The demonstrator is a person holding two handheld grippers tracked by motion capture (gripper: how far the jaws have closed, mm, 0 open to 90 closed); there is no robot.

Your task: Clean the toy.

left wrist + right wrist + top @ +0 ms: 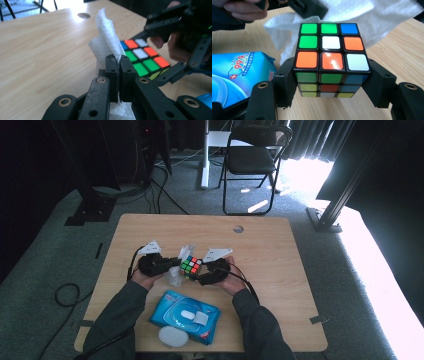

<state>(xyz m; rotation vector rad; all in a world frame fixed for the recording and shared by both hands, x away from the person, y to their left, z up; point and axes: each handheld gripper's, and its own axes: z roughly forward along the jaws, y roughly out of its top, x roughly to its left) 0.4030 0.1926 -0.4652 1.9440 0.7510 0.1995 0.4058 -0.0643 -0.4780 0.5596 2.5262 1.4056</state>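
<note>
On the left of the high view, the left gripper lies low over the wooden tabletop, held in the person's left hand with its grey three-cornered plate on top. Its jaws are closed tight on a crumpled white wipe; in the left gripper view the two black jaws stand pressed together with the sheet pinched between them, and the wipe rises upright above them in a folded peak. Just to the right of the wipe sits the puzzle cube, near the middle of the tabletop, and the wipe appears to touch its left side, though the high view is too small to be sure. The right gripper, held in the right hand, has the cube between its jaws: in the right gripper view the jaws stand wide apart, one pressed against each side of the cube, which is upright with a mixed face of green, orange, white and blue squares on top. Behind the cube in that view the white wipe spreads out across the tabletop. Nearer the person, below the two grippers in the high view, a blue pack of wet wipes lies flat with its flap on top, and a small white oval lid rests just beside its near edge. A black folding chair stands on the floor beyond the far edge of the tabletop.
</note>
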